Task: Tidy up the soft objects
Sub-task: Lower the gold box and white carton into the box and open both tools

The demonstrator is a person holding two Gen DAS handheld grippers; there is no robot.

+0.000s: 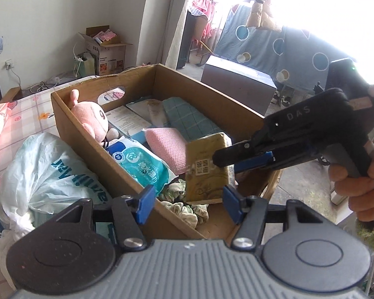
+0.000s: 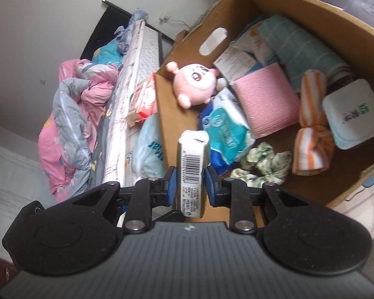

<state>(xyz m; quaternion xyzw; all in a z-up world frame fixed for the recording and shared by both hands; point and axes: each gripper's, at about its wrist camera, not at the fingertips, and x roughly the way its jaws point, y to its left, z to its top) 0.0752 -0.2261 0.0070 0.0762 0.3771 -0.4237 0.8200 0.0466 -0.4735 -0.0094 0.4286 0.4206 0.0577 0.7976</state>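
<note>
- Cardboard box [image 2: 311, 7]: open-topped, with an oval handle cut-out in one end wall.
- Box contents: pink plush toy [image 2: 195, 84] at the cut-out end; wet-wipe pack [image 2: 224, 129]; pink cloth [image 2: 265, 101]; teal towel [image 2: 301, 49]; orange-striped towel [image 2: 311, 122]; white square pack [image 2: 352, 113]; green scrunchies [image 2: 264, 164].
- Right gripper [image 2: 189, 185]: jaws clamped on the tissue pack [image 2: 192, 164], held above the box's near edge.
- Left gripper [image 1: 185, 204]: jaws apart, empty, over the box's near corner.
- Plastic bag [image 1: 45, 172]: outside the box, touching its side wall.

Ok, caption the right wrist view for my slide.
Right hand-held gripper holds a tissue pack over a box of soft items.
</note>
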